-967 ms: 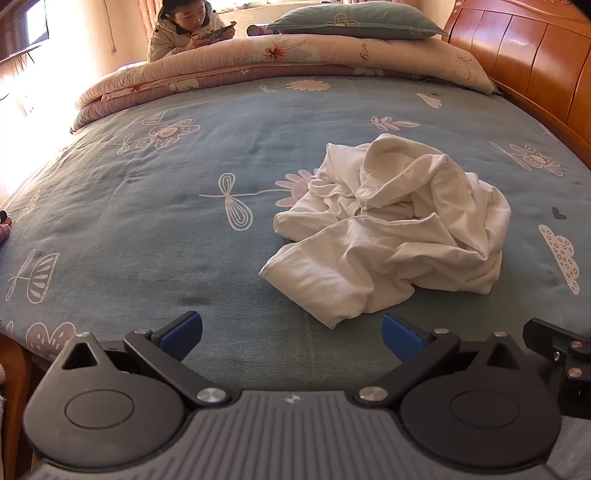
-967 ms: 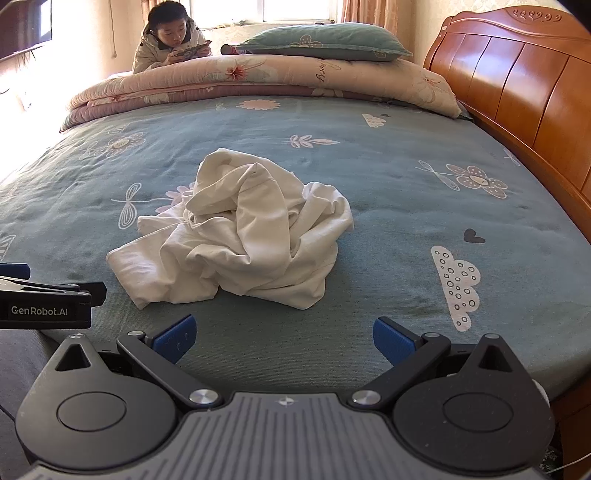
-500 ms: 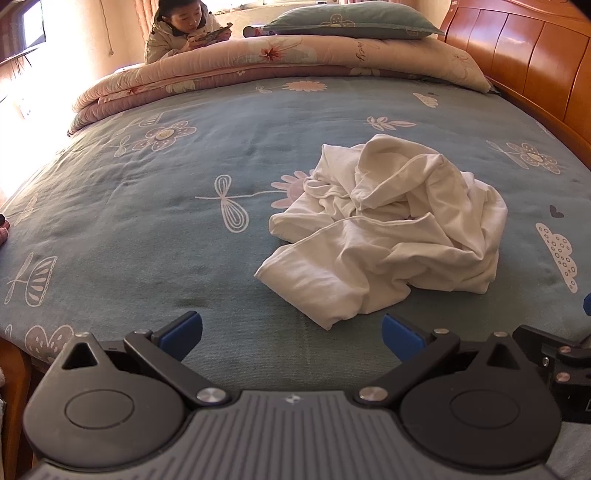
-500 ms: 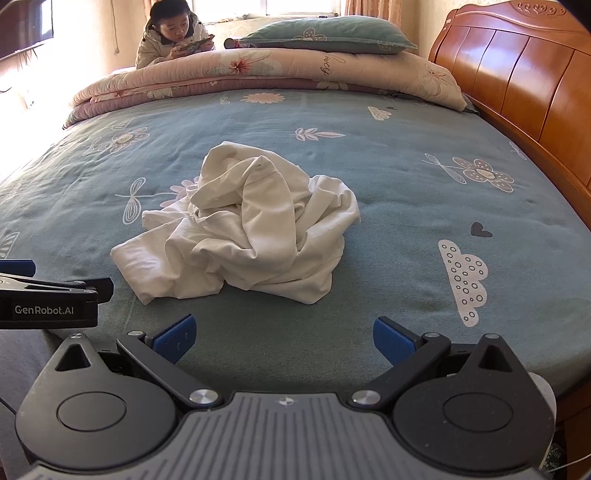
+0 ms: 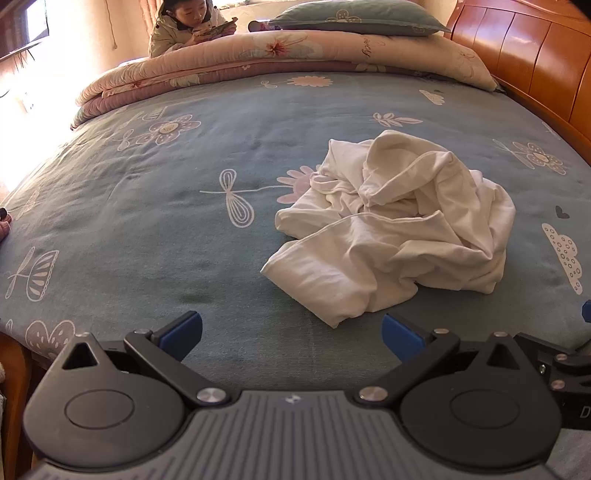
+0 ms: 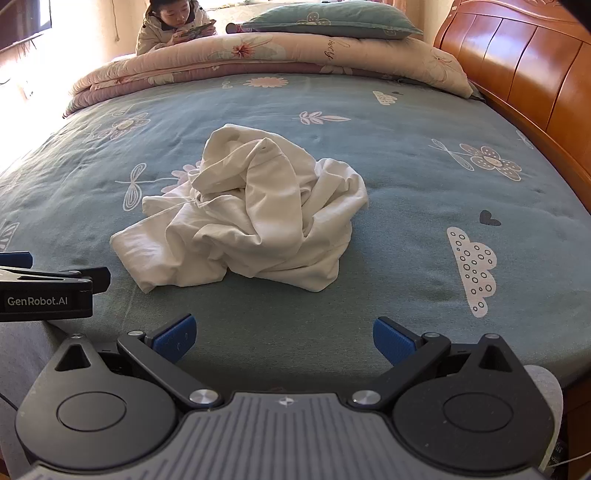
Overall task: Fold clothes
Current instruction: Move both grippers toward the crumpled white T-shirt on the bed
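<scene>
near field: left gripper [image 5: 291,326] with its blue-padded fingers [image 5: 183,328] spread wide apart, holding nothing, poised over the near edge of the bed [image 5: 147,229]. right gripper [image 6: 282,334] likewise spread wide and empty, beside the left one; the side of the left gripper enters the right view at the left margin, bearing the white lettering "GenRobot.AI" [image 6: 37,301].

middle field: garment [image 5: 391,225], white to cream, soft and thin, lying in a crumpled heap on the blue-green sheet, ahead of both grippers and touching neither. one flat, hemmed flap reaches toward the near edge of the bed; the rest is bunched in twisted folds rising to a rounded hump. in the right view the garment [image 6: 247,218] sits left of centre; in the left view, right of centre. sheet print: flowers, a dragonfly [image 5: 236,201], a dotted cloud [image 6: 472,269], a small dark heart [image 6: 489,218].

far field: a folded floral quilt [image 5: 295,55] across the far side of the bed, carrying cursive writing too small to read, with a teal pillow [image 5: 354,18] on top. a wooden headboard [image 6: 524,62] along the right. a person [image 5: 184,26] leans on the quilt, looking down at a held item.
</scene>
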